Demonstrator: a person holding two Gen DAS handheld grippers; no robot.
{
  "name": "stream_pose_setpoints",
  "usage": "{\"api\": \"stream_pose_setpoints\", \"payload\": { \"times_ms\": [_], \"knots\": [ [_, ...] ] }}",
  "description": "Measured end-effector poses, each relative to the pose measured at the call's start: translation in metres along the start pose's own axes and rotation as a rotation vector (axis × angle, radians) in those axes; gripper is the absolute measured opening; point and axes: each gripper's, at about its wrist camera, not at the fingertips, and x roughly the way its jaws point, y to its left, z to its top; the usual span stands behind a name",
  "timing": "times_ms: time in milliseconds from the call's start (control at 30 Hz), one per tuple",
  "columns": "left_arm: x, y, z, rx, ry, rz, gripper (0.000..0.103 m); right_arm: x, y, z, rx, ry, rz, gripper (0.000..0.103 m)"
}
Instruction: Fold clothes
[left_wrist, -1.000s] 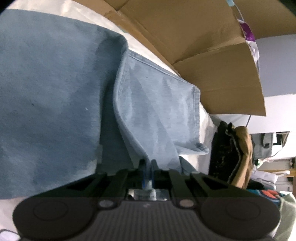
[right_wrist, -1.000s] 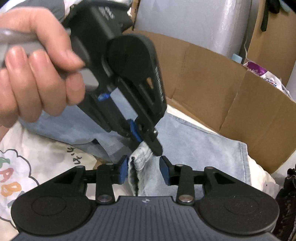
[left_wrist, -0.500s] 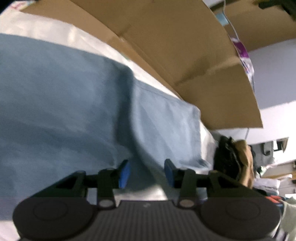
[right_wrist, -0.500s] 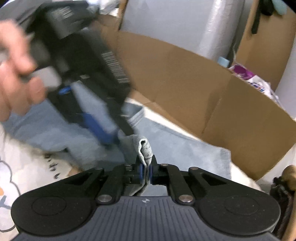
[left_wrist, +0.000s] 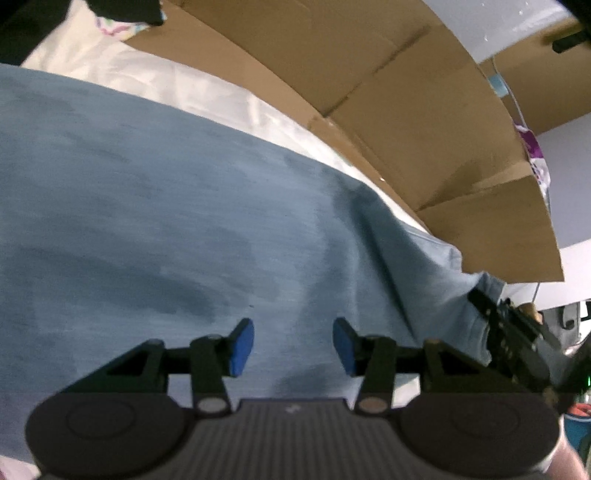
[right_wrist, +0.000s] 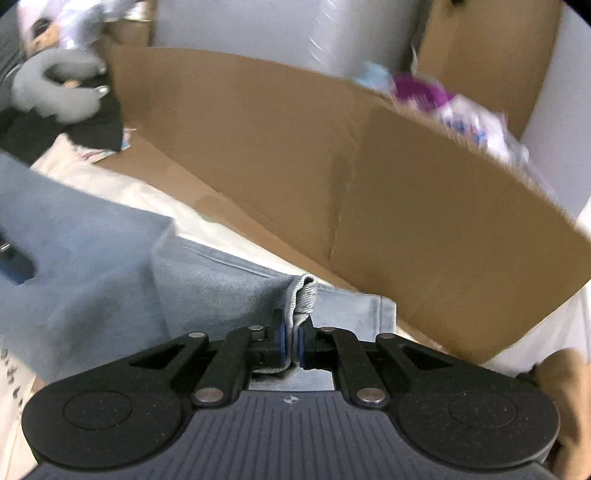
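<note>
Both views: heavy fisheye, straight cardboard edges bow into arcs, black vignette in the corners. Light is soft and diffuse, no glare; white bedding is near blown out. Blue garment is smeared by motion blur; the right view is blurred toward its edges. Gripper bodies are sharp, with dim shadow beneath them.

Our left gripper hangs over the blue garment, and its jaws have just been opening, with nothing pinched between the blue pads. The cloth spreads wide across a white sheet. Behind it stands a cardboard box. At the right edge our right gripper shows dark against a fold of the garment.
</note>
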Motion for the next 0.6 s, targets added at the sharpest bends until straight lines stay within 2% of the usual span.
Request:
{"api": "stream_pose_setpoints", "payload": {
  "times_ms": [133,267,467,533,600],
  "knots": [
    [-0.004,0.016,0.004,-0.014,-0.009,0.041,0.052,0.026,-0.020,0.001,0.013,0.045,0.009,0.005],
    [-0.003,0.019,0.006,-0.028,-0.008,0.049,0.052,0.049,-0.040,0.005,0.063,0.083,-0.017,0.005],
    [-0.005,0.018,0.004,0.019,-0.038,0.056,0.053,0.081,-0.064,0.004,0.156,0.127,-0.005,0.007],
    [-0.004,0.018,0.004,0.018,-0.034,0.050,0.053,0.088,-0.070,-0.001,0.200,0.151,0.007,0.008],
    [-0.004,0.020,0.001,0.018,-0.029,0.047,0.054,0.086,-0.071,-0.003,0.201,0.166,0.013,0.018]
  ]
}}
